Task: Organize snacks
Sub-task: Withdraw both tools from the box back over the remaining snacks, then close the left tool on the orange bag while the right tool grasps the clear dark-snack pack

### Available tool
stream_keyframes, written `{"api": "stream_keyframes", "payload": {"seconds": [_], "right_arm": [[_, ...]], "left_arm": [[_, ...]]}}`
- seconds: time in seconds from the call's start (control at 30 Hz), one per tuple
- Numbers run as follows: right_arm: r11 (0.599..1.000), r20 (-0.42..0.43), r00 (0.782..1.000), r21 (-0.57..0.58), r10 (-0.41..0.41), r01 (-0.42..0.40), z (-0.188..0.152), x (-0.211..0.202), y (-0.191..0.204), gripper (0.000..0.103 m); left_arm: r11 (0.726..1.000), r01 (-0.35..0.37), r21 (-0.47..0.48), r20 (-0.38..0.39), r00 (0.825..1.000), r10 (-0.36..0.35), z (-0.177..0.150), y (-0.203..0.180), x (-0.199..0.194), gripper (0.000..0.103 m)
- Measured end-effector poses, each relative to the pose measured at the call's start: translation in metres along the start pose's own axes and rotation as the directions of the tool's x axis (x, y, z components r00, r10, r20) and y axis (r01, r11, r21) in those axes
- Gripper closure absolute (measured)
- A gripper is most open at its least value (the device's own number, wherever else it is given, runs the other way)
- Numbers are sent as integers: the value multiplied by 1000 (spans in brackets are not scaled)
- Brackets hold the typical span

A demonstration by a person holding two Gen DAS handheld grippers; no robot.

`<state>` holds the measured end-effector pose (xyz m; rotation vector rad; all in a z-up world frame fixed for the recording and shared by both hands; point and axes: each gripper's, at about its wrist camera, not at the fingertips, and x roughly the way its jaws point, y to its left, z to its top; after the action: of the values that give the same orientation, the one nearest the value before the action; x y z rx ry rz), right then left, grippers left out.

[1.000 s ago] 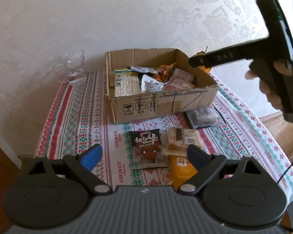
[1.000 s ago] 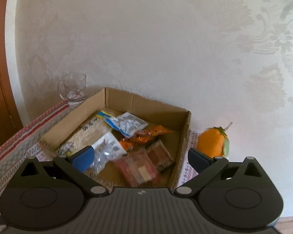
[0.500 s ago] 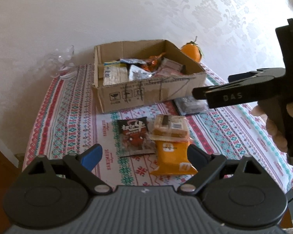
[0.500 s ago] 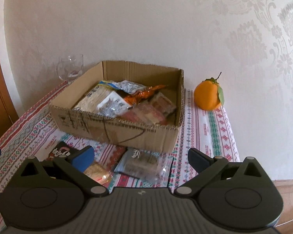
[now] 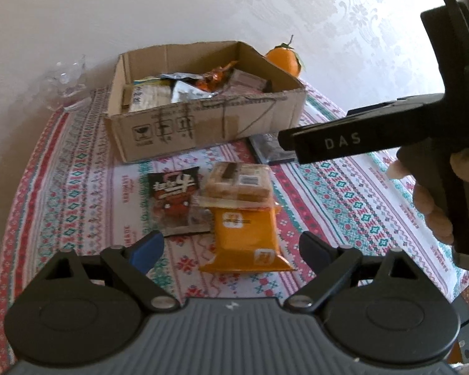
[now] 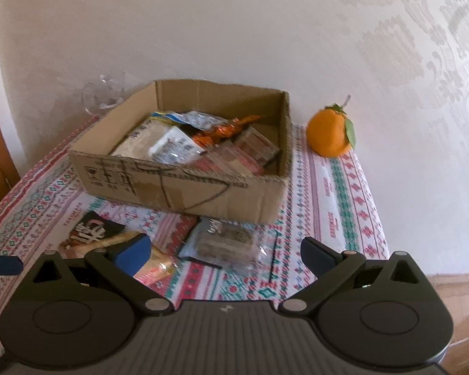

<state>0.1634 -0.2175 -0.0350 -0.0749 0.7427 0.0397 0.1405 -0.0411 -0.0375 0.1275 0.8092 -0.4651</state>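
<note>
Both hand-held grippers, left [image 5: 231, 245] and right [image 6: 225, 254], hover wide open and empty before the cardboard box [image 6: 184, 184], apparently choosing among 4 loose snack packets.

Left gripper [image 5: 231, 247] jaws spread wide, nothing held. Right gripper [image 6: 225, 254] same: wide apart, empty, gripped in the person's right hand [image 5: 434, 200].

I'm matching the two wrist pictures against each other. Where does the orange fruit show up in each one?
Left wrist: the orange fruit sits upper centre-right, behind the cardboard box's far right corner.
Right wrist: the orange fruit sits right of centre, beside the box's right wall.
Shared landmark: the cardboard box.
</note>
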Motion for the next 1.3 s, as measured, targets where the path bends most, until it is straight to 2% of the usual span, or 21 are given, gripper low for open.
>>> {"api": "stream_keyframes", "payload": {"seconds": [0.1,0.23,0.6,0.67,0.77,1.0,1.3], "right_arm": [[1000,-8,1000,12,-11,11,-4,1,-6,0],[1000,-17,1000,25,-18,18,-8,3,-13,0],[999,-21,1000,54,0,1,-12,7,-23,0],[998,-23,1000,62,6,-5,-12,9,-25,0],[997,-27,1000,71,14,-12,-12,13,-26,0],[994,-44,998,100,54,-49,-12,30,-27,0],[985,-103,988,141,112,-97,-7,64,-18,0]], "left_arm": [[1000,6,10,5,1000,-6,0,-7,6,13],[999,-21,43,8,1000,20,0,-16,13,33],[999,-32,32,-29,999,33,0,-22,33,35],[1000,-26,11,-40,999,26,0,-20,36,56],[1000,-10,-13,-47,999,9,-1,-13,35,56],[1000,-12,-1,-69,998,12,-9,-2,23,56],[1000,-18,-15,-87,996,16,-19,12,12,56]]}}
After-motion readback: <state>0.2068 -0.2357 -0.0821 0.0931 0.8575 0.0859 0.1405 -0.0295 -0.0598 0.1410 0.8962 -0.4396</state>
